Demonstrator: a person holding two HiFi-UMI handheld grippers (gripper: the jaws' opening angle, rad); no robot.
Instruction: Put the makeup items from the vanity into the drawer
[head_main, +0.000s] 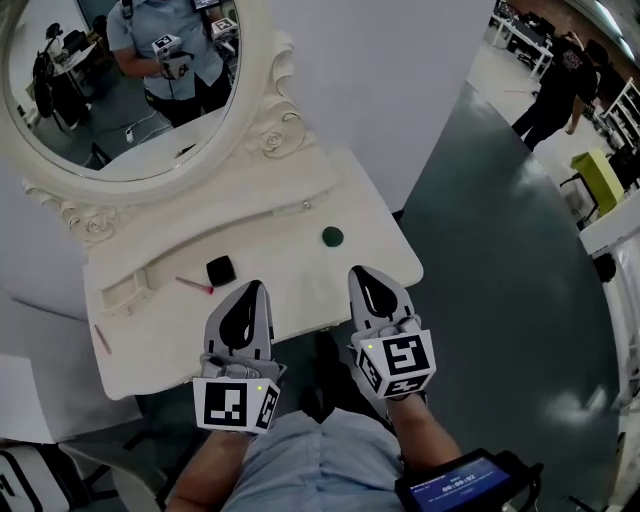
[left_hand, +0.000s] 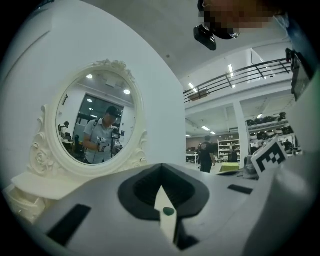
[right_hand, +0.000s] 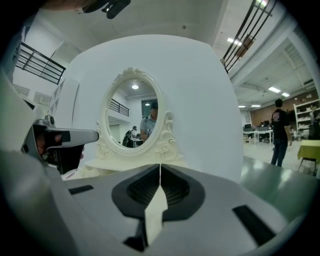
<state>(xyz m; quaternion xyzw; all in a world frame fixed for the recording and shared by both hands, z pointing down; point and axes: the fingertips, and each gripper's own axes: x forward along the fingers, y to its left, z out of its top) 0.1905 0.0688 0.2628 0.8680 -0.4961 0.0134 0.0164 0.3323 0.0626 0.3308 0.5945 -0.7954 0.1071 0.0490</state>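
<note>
Left tool (head_main: 250, 290) and right tool (head_main: 362, 274) reach side by side, pointing roughly level, over the front edge of the tabletop (head_main: 290, 250), both clenched on nothing. Mid-tabletop lie a black compact (head_main: 219, 268) and a pink stick (head_main: 194, 286); a green disc (head_main: 332, 237) sits toward its right.

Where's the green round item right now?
Head view: the green round item lies on the vanity top, right of centre, just ahead of the right gripper and right of the black square item.
</note>
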